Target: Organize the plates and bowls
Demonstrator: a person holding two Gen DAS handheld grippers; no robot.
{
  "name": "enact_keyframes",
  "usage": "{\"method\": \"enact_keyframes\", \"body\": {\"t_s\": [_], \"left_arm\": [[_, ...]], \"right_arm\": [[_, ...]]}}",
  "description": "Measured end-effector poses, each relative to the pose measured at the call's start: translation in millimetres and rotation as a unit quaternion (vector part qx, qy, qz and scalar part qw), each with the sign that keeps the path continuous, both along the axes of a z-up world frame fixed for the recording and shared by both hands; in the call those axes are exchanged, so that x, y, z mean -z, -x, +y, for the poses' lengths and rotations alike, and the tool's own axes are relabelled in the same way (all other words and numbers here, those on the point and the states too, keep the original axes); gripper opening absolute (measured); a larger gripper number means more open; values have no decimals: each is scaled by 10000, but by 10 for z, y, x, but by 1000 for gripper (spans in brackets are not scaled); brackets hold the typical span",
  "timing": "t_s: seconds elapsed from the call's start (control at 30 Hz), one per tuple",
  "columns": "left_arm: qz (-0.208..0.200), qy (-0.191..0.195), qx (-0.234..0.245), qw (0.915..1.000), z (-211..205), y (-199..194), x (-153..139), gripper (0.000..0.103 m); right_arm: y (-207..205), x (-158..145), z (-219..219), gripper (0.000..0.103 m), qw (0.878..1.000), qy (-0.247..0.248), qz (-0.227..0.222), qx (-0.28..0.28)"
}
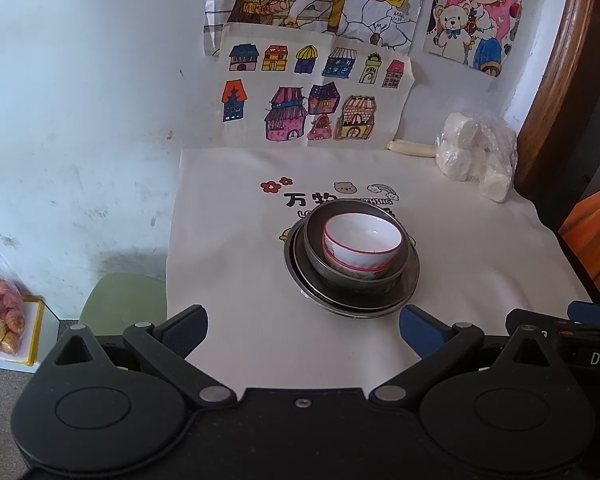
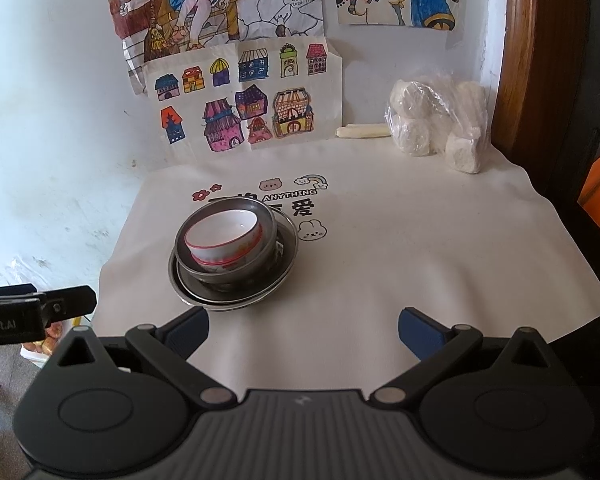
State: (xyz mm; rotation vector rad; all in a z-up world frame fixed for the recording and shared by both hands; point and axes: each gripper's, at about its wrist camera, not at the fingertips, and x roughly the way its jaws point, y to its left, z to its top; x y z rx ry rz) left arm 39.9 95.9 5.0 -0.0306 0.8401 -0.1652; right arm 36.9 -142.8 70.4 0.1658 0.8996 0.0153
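A white ceramic bowl [image 1: 362,246] with red rim lines sits inside a steel bowl [image 1: 320,254], which rests on a steel plate [image 1: 352,304], all stacked in the middle of the cloth-covered table. The same stack shows in the right wrist view: white bowl [image 2: 222,240], steel bowl [image 2: 188,258], steel plate [image 2: 286,258]. My left gripper [image 1: 303,330] is open and empty, just short of the stack. My right gripper [image 2: 303,330] is open and empty, to the right of and short of the stack.
A white printed cloth [image 1: 228,264] covers the table. A plastic bag of white lumps [image 1: 476,150] sits at the back right near a wooden frame [image 1: 556,80]. Drawings hang on the wall [image 1: 80,120]. A green stool [image 1: 120,296] and bagged fruit [image 1: 2,320] stand left.
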Motion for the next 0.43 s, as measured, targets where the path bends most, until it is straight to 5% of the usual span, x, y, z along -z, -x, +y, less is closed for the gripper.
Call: {"method": "enact_keyframes", "body": {"t_s": [0.43], "left_arm": [[138, -49, 78, 9999, -131, -169, 75, 102]], "right_arm": [[-174, 108, -97, 103, 9998, -83, 192, -15]]}}
